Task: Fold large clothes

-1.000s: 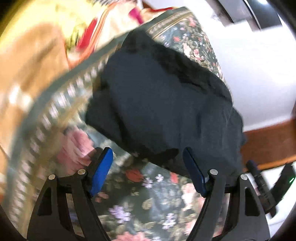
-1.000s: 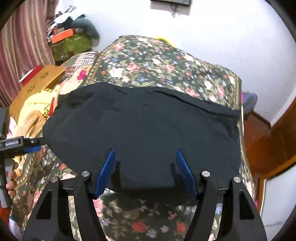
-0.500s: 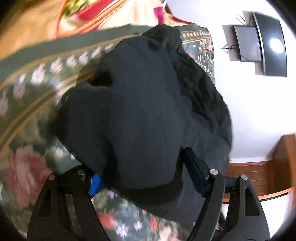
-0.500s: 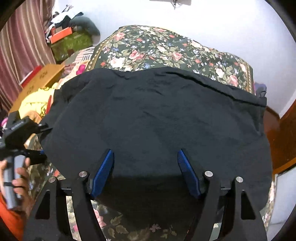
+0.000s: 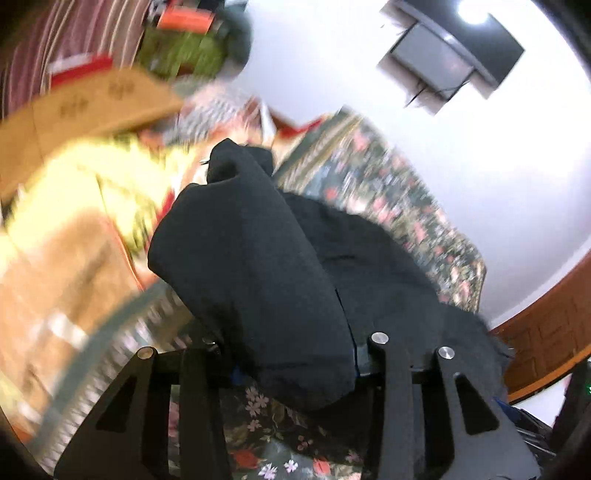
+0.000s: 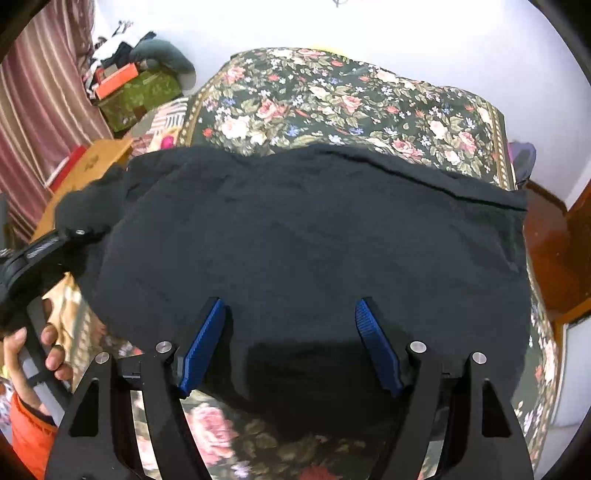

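A large black garment (image 6: 314, 236) lies spread over a floral bedspread (image 6: 332, 96). My right gripper (image 6: 290, 343) is open, its blue pads (image 6: 203, 343) just above the garment's near edge, holding nothing. My left gripper (image 5: 295, 365) has closed on the garment's left side; a thick fold of black cloth (image 5: 251, 273) bulges up between its fingers and hides the pads. In the right wrist view the left gripper (image 6: 44, 251) shows at the left edge with cloth draped over it.
A cardboard box (image 6: 88, 166), a green box (image 6: 136, 92) and striped curtains (image 6: 40, 110) stand to the left of the bed. A white wall (image 6: 369, 26) is behind it. A wooden floor (image 6: 554, 236) lies to the right. A dark screen (image 5: 454, 55) hangs on the wall.
My left gripper closed on the garment's left side and lifted it, tilting upward. My right gripper moved forward over the garment's near edge, staying open.
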### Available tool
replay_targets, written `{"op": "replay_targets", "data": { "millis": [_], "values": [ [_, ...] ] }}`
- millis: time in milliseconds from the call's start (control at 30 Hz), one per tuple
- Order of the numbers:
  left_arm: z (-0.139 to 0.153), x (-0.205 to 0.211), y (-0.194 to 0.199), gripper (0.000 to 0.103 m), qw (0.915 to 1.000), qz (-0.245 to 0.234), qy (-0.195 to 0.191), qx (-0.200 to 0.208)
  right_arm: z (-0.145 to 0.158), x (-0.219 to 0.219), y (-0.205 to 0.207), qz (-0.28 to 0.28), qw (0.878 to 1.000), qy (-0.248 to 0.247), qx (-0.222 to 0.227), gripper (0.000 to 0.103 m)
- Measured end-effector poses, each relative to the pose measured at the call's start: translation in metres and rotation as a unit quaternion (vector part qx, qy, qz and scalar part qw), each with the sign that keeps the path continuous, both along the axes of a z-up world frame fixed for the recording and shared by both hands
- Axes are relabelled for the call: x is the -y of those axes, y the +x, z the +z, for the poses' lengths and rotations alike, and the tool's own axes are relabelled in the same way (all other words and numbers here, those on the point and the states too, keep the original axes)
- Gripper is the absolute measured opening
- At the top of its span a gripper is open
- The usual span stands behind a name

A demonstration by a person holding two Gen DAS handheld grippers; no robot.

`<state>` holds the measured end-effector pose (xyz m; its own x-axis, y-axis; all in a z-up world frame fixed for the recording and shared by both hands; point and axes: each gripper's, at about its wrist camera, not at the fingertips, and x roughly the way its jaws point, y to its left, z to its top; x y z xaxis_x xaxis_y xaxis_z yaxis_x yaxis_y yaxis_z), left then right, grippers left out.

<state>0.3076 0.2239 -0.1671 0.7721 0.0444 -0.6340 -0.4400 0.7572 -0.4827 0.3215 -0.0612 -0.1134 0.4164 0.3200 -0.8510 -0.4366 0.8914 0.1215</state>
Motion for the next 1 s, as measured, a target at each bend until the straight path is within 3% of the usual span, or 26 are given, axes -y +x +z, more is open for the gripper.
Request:
{"op": "replay_targets", "data": {
  "millis": [133,267,400,533,833,1000],
  "values": [
    [0.054,0.004,-0.019,0.039,0.9962,-0.007,0.074,0.047,-0.007,-0.022,-0.011,0.025,0.998,0.037,-0.034,0.07],
    [0.092,0.025,-0.037,0.039,0.9857,-0.033,0.148,0.073,-0.024,-0.057,-0.029,0.069,0.995,0.048,-0.048,0.07],
    [0.098,0.053,-0.041,0.039,0.9777,-0.068,0.185,0.073,-0.045,-0.076,-0.028,0.084,0.99,0.059,-0.094,0.075],
    [0.099,0.077,-0.038,0.039,0.973,-0.1,0.195,0.071,-0.039,-0.073,-0.032,0.097,0.99,0.041,-0.098,0.072],
    [0.105,0.151,-0.026,0.038,0.957,-0.189,0.207,0.077,0.02,0.035,-0.052,0.018,0.999,-0.005,0.029,0.072],
    [0.089,0.203,-0.019,0.038,0.941,-0.256,0.215,0.051,0.035,0.087,-0.052,-0.034,0.998,-0.016,0.059,0.072]
  ]
}}
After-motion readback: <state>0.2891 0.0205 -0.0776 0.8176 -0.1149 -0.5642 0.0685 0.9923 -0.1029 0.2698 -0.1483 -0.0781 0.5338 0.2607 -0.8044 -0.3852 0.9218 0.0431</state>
